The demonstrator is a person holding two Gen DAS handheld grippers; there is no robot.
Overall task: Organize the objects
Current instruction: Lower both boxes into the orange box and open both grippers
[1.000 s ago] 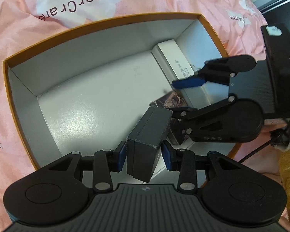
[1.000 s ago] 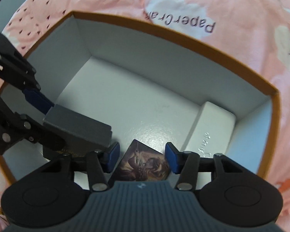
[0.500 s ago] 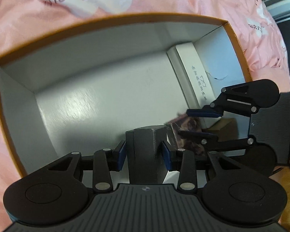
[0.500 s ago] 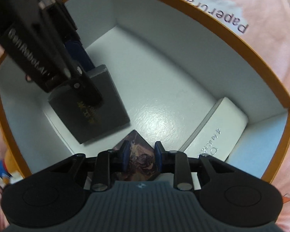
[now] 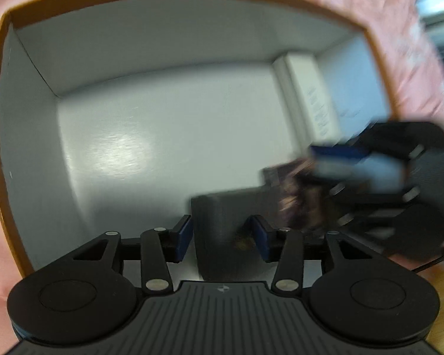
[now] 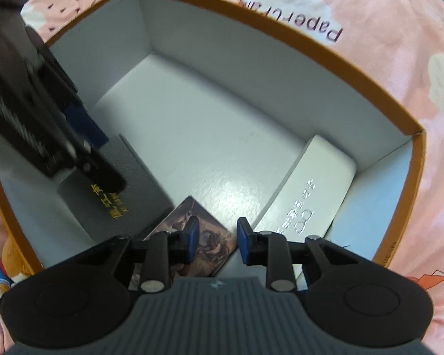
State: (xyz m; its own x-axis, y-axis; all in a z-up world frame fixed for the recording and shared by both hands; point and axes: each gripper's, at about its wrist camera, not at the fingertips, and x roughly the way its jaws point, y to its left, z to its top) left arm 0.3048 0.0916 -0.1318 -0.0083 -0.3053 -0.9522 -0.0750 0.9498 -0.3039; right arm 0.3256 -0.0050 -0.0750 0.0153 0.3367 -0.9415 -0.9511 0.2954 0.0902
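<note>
Since half a second ago, when my right gripper (image 6: 215, 241) was pinched near shut on the picture card (image 6: 205, 244), its pads have parted, and the card now lies free between them on the floor of the box (image 6: 319, 48). I judge that card delivered. My left gripper (image 5: 221, 238) has brought the grey case (image 5: 222, 230) from upright in the air to low at the 6 o'clock wall; a second ago that case hung tilted above the rim. In the left view, both pads stand right at the case's sides. That view is smeared by motion, so I cannot tell whether they are gripping or have just let go. In the right view the case (image 6: 118, 189) lies flat, gold lettering up, at 9 o'clock, with the left gripper's finger across it.

Contents of the box, from the right view:
- white case (image 6: 307, 198) along the wall at 4 o'clock, lying flat;
- picture card at 6 o'clock, its left corner touching the grey case;
- grey case at 9 o'clock.

Centre and far half of the box floor hold nothing. The box sits on pink printed bedding (image 6: 384, 14). If the grey case rests fully, only withdrawal remains.
</note>
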